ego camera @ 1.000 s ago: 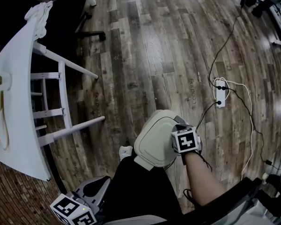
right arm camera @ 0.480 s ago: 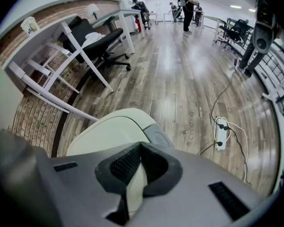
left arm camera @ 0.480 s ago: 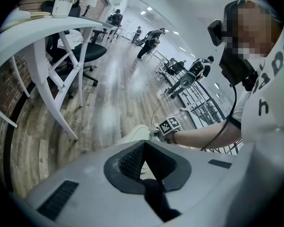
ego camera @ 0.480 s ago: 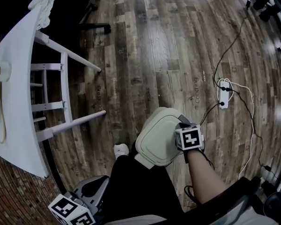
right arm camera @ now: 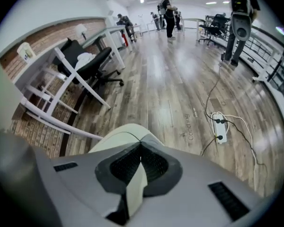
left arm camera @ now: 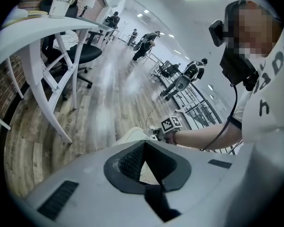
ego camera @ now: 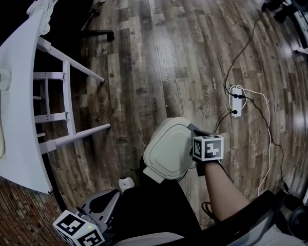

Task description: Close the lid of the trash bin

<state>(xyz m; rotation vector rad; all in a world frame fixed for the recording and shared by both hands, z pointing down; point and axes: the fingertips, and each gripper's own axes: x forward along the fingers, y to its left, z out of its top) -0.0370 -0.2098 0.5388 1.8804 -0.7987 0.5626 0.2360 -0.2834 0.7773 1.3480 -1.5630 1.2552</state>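
Observation:
The trash bin's cream lid point(ego camera: 167, 150) lies down over the bin, on the wooden floor just ahead of my legs. My right gripper point(ego camera: 194, 137), under its marker cube, rests at the lid's right edge with the jaws together. In the right gripper view the lid point(right arm camera: 118, 136) sits directly beneath the closed tips of the right gripper point(right arm camera: 141, 144) and shows through the slit behind them. My left gripper point(ego camera: 113, 195) hangs low at my left knee, shut and holding nothing. From the left gripper point(left arm camera: 144, 144) I see the lid point(left arm camera: 130, 135) and the right cube beyond.
A white table point(ego camera: 20, 111) with slanted legs stands at the left, with a black office chair point(ego camera: 77, 9) behind it. A white power strip point(ego camera: 236, 105) with trailing cables lies on the floor at the right. People stand far down the hall.
The right gripper stays at the lid's right edge and the lid looks unchanged. The head view has shifted slightly, and my white shoe has drawn back.

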